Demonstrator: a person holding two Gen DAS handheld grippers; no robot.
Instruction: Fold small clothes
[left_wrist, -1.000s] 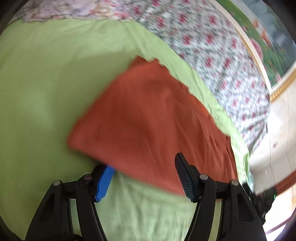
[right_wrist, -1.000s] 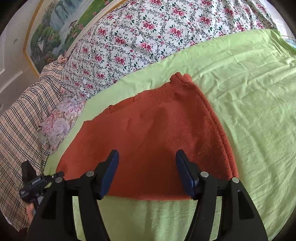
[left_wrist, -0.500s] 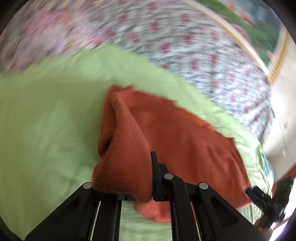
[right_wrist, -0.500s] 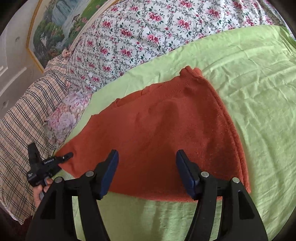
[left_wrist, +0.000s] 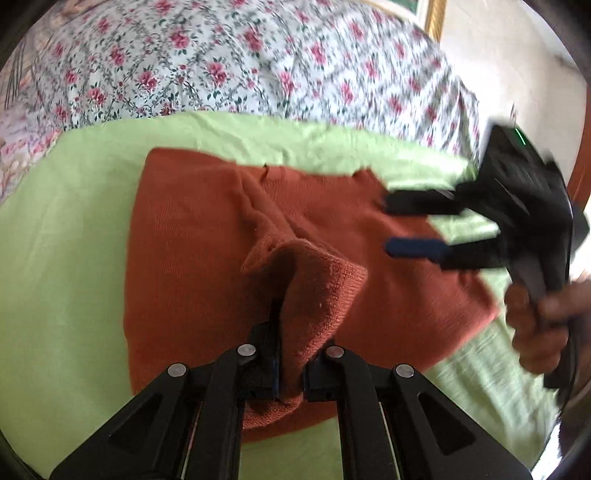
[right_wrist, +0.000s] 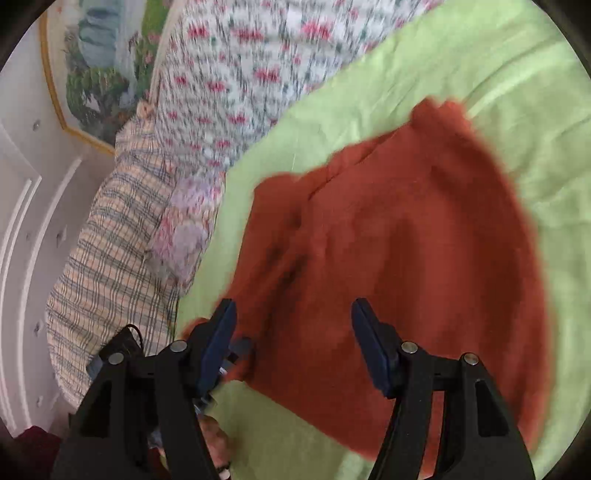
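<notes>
left gripper (left_wrist: 290, 369): clamped on rust sweater (left_wrist: 192, 258) corner | right gripper (right_wrist: 293, 343): held wide open, nothing gripped, above sweater

my rust-orange knit sweater (left_wrist: 192, 258) lies spread on the green sheet (left_wrist: 62, 229), mostly flat. one ribbed edge is bunched and lifted into a peaked fold near the middle of its front side, with creases running back from it. the far corner reaches toward the floral bedding.
</notes>
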